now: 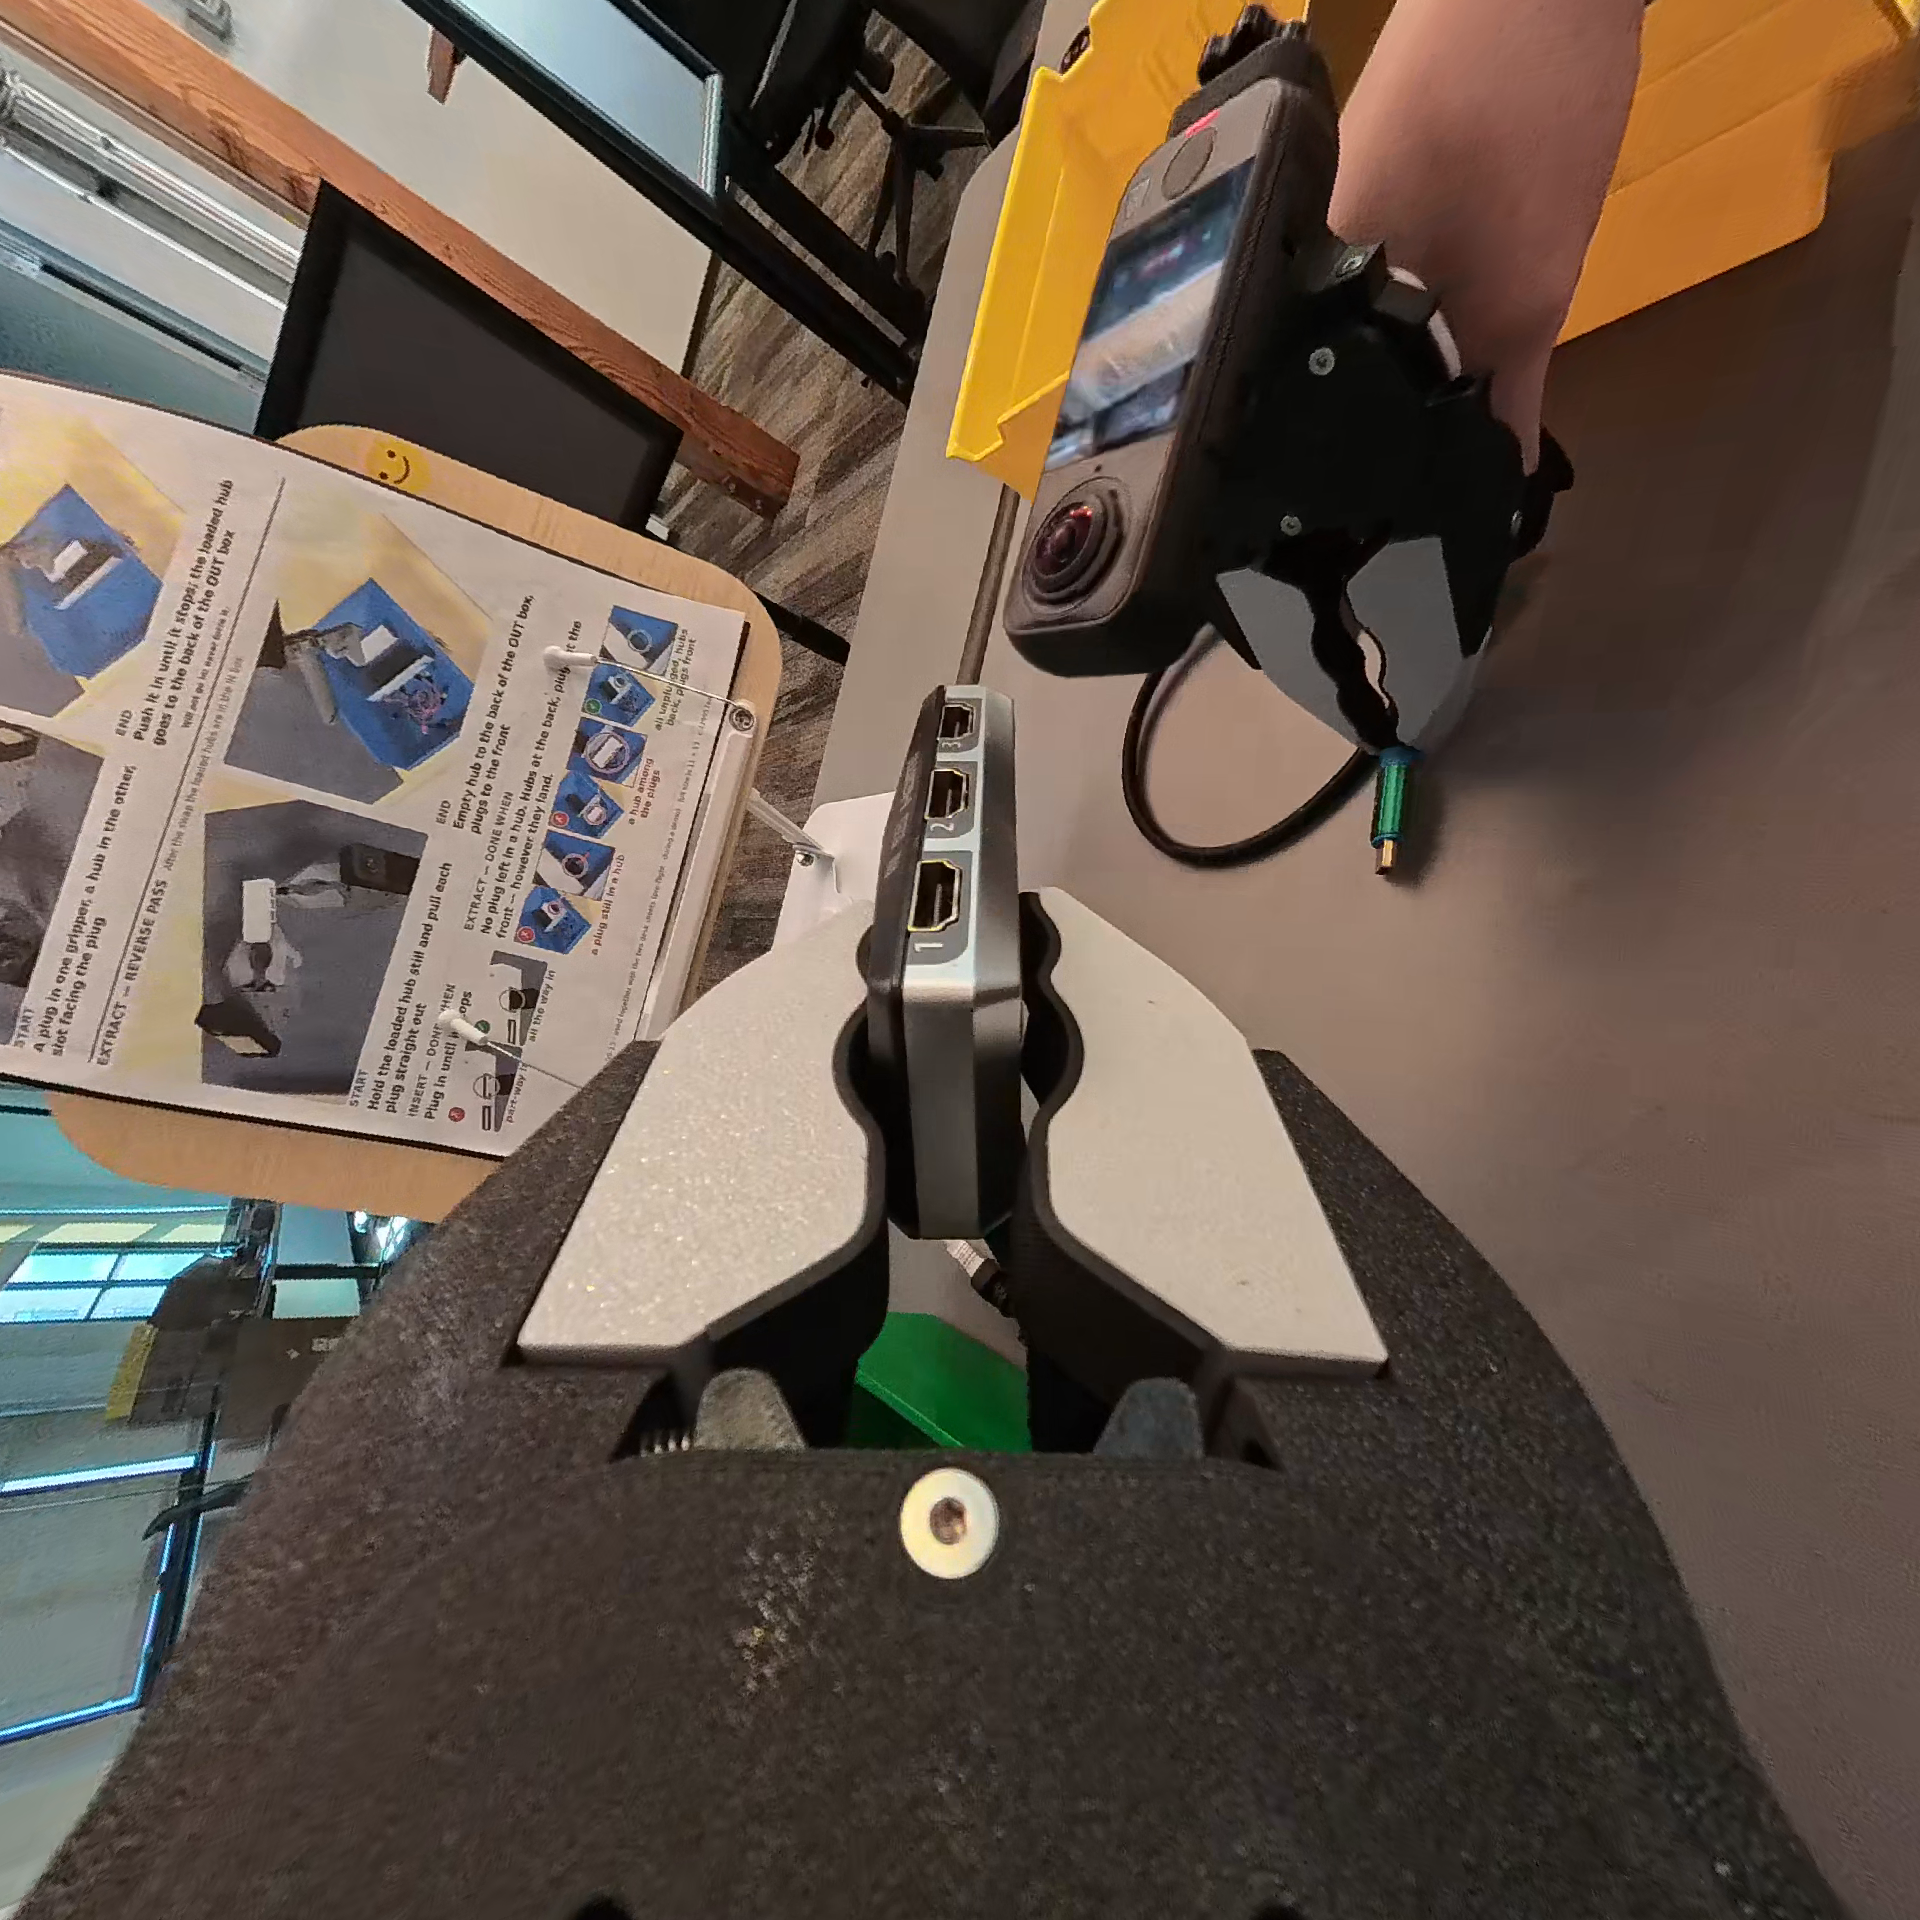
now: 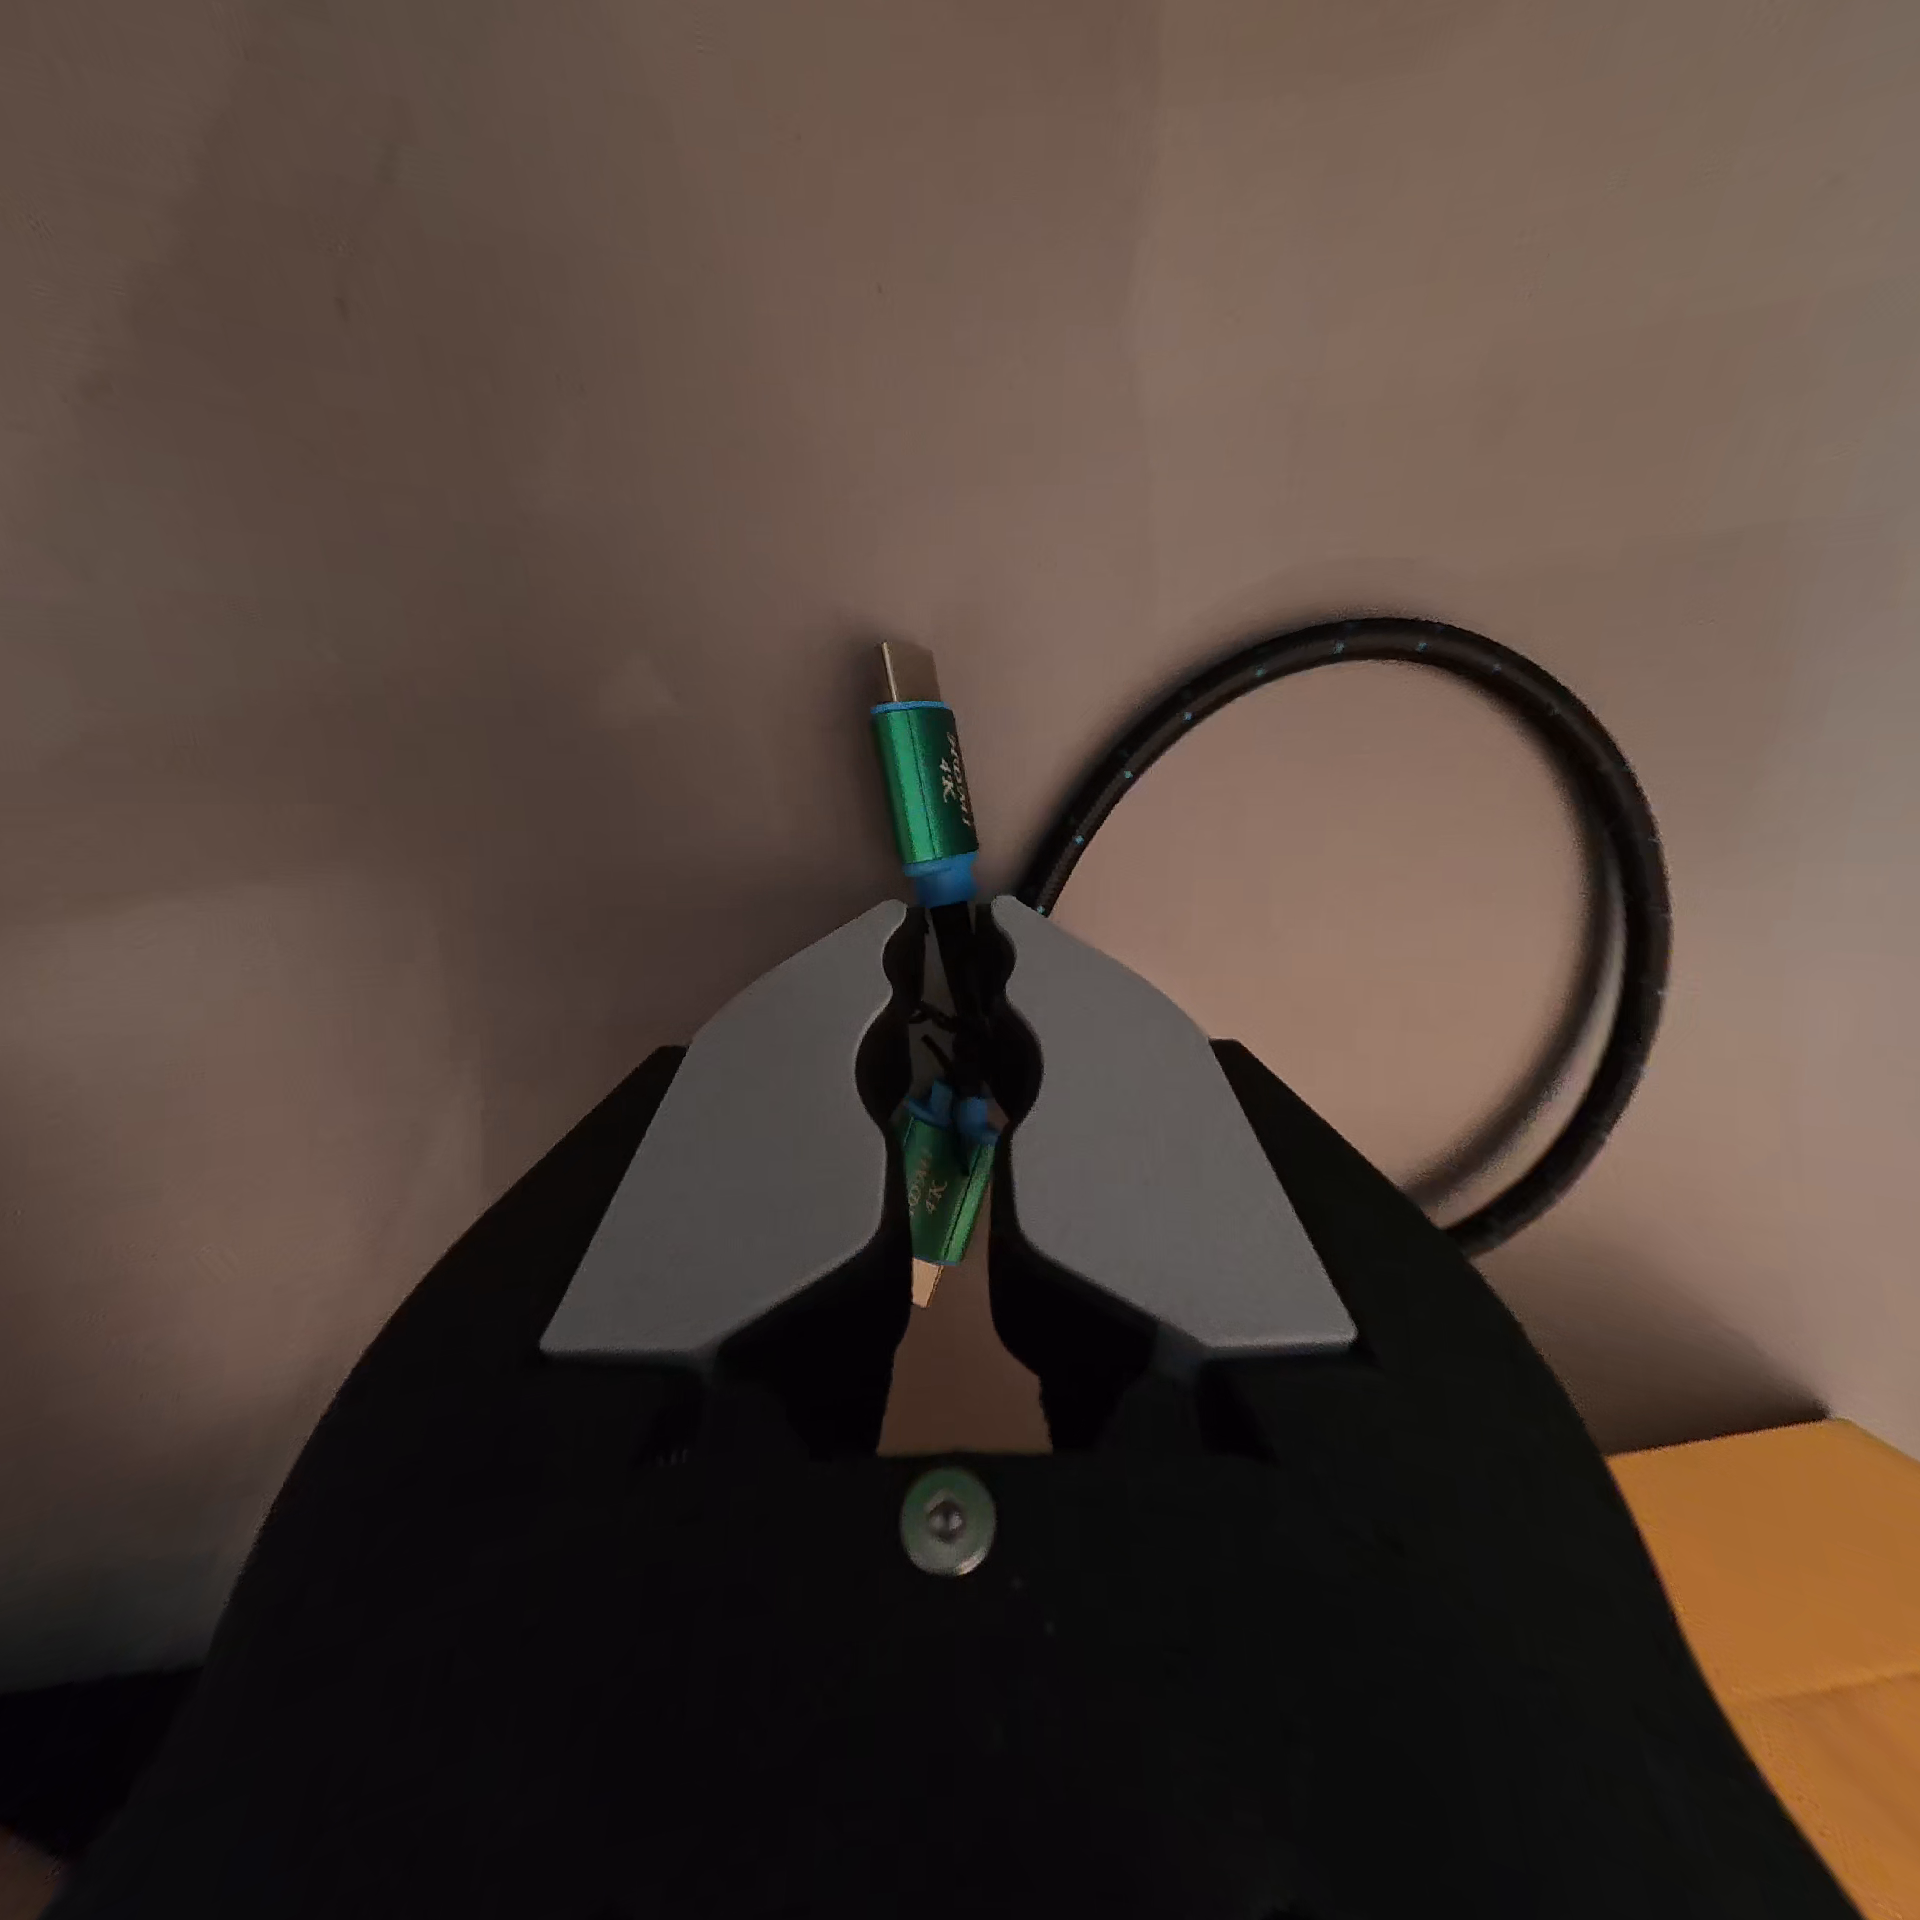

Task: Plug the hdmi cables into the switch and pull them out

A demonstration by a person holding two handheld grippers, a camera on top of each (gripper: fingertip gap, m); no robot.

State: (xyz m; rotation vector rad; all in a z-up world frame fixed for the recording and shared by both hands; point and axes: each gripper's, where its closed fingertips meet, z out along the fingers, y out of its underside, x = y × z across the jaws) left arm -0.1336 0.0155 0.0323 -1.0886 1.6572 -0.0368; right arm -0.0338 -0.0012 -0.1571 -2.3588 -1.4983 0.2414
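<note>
Presently, left gripper [image 1: 951, 997] clamps the switch [image 1: 940, 935] edge-on, three ports empty. Right gripper [image 2: 945, 914] pinches the cable [image 2: 1538, 894] just behind its green plug [image 2: 920, 784]; plug points twelve o'clock, cable loops toward three o'clock over the table [image 2: 416, 520].

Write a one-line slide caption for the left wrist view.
Left claw clamps the dark, grey-edged HDMI switch, its three ports empty, while the right claw holds the green-plugged black braided cable.

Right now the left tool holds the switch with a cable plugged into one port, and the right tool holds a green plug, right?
Not quite: in the left wrist view, all three ports of the switch in the left tool are empty. The right tool does hold the green plug.
</note>
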